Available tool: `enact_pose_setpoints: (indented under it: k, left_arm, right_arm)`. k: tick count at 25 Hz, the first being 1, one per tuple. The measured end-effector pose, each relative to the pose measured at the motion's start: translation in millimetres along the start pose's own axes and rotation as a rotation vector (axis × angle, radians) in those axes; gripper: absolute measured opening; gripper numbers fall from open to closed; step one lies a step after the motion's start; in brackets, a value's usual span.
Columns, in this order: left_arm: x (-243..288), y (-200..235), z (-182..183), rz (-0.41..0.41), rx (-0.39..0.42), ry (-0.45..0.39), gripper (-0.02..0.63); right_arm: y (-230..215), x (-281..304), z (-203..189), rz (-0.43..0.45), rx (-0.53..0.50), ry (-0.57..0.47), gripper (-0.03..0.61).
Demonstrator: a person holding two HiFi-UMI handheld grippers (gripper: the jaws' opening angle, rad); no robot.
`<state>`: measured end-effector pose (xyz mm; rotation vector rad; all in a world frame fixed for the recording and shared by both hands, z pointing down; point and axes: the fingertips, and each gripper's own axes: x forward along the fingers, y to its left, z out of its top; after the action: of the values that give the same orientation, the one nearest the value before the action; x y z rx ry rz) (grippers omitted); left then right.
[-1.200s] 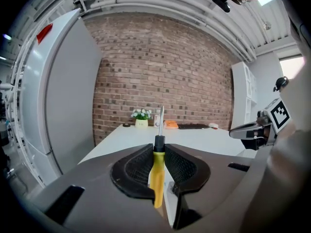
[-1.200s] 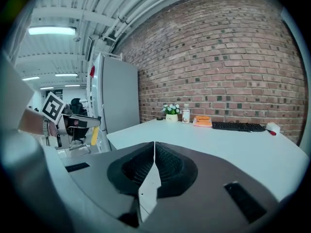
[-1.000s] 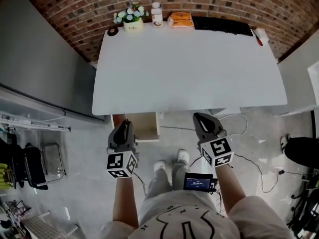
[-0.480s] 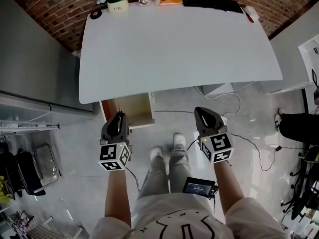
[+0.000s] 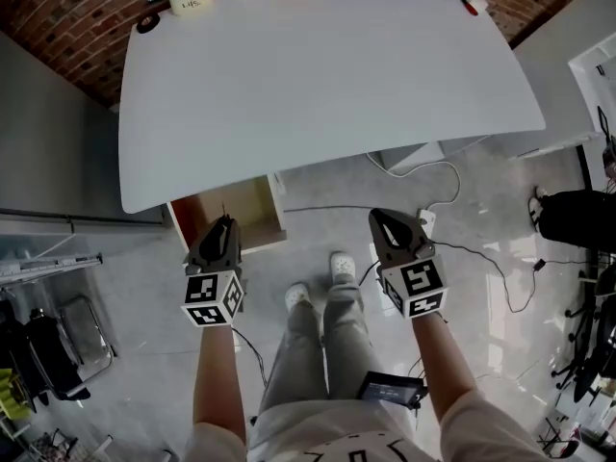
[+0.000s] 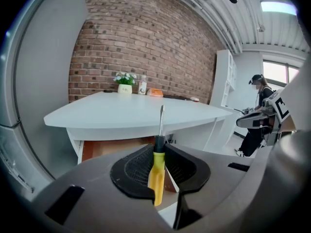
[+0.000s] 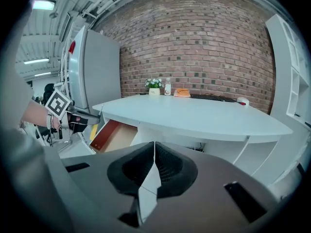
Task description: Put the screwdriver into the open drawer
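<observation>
Head view: table (image 5: 327, 75) filling 12 o'clock, its near edge curving across the middle. Below that edge, at 9 o'clock, the open drawer (image 5: 252, 208), jutting out over bare floor (image 5: 481, 306). Left gripper (image 5: 222, 227) at 9 o'clock, tips over the drawer's front edge. Right gripper (image 5: 383, 221) at 3 o'clock, well apart from the left, over clear floor. Shoes (image 5: 342, 268) at 6 o'clock between the two grippers; a cable (image 5: 452, 176) at 2 o'clock, near the right gripper's tip.

Left gripper view: jaws pinching the screwdriver (image 6: 156, 174) by its yellow handle, shaft upright towards 12 o'clock and crossing the table's edge line. Brown drawer inside at 9 o'clock, under the tabletop. Open room above the table back to the brick wall (image 6: 146, 47).

Right gripper view: jaws pressed together at the tips, nothing between them. Drawer pulled out at 9 o'clock, left gripper just beside it; table edge running from 9 to 3 o'clock, free space beneath it.
</observation>
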<state>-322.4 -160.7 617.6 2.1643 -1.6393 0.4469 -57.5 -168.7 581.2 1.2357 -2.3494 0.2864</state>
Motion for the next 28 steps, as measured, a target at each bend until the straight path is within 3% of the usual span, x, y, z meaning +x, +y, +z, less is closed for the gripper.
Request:
enact_pose_setpoints:
  k: [15,20,28]
  left_arm:
    - [89.9,7.4,-69.8,-0.058,0.066,0.167,0.077]
    - [109.5,5.2,-96.1,-0.067,0.088,0.267,0.078]
    - [129.6,5.1,-125.6,-0.060,0.050,0.357,0.078]
  right_arm:
    - [-18.4,47.0,-82.9,-0.035,0.017,0.053,0.020]
    - [-23.1,52.9,-106.4,-0.052,0.063,0.079,0.020]
    - [-19.9,57.6,-123.9,-0.036,0.066,0.119,0.020]
